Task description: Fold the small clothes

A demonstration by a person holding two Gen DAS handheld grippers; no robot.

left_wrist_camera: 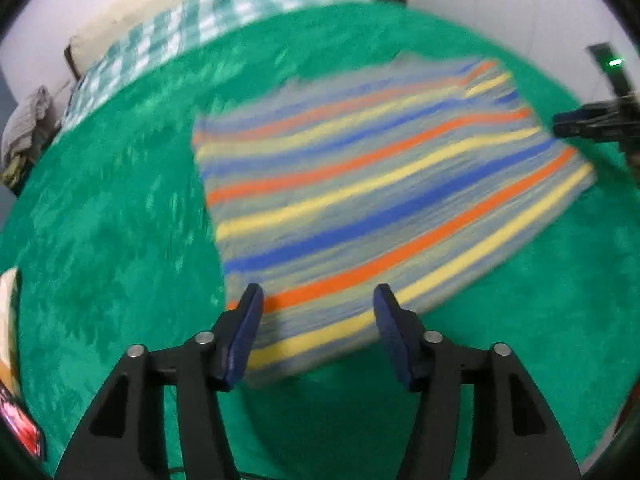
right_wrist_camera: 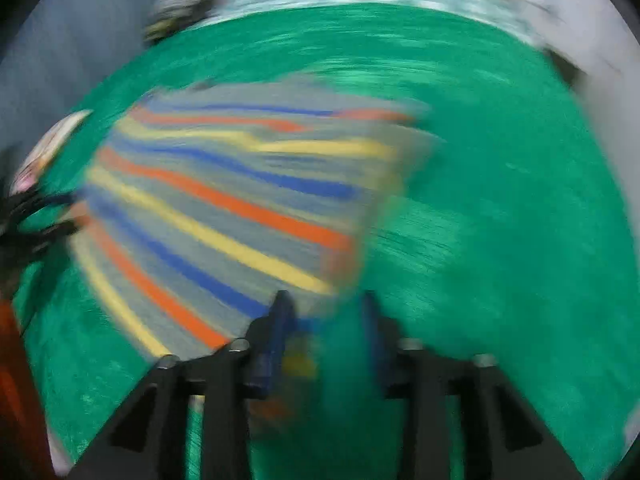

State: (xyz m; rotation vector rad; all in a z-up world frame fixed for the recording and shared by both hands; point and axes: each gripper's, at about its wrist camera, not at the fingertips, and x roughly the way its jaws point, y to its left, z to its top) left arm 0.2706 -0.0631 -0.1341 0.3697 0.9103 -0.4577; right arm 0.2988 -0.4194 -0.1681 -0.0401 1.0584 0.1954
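Note:
A striped garment (left_wrist_camera: 380,196) in grey, blue, orange and yellow lies flat on the green fleece cover (left_wrist_camera: 120,240). My left gripper (left_wrist_camera: 318,300) is open, its jaws wide apart over the garment's near edge, holding nothing. My right gripper (right_wrist_camera: 326,312) is open over the garment's (right_wrist_camera: 224,208) near right corner; this view is blurred by motion. The right gripper also shows in the left wrist view (left_wrist_camera: 592,120) at the garment's far right corner, and the left gripper shows at the left edge of the right wrist view (right_wrist_camera: 36,220).
A teal checked blanket (left_wrist_camera: 168,36) and a cream pillow (left_wrist_camera: 160,0) lie beyond the green cover. A heap of clothes (left_wrist_camera: 24,132) sits at the far left. A red object (left_wrist_camera: 20,420) is at the lower left edge.

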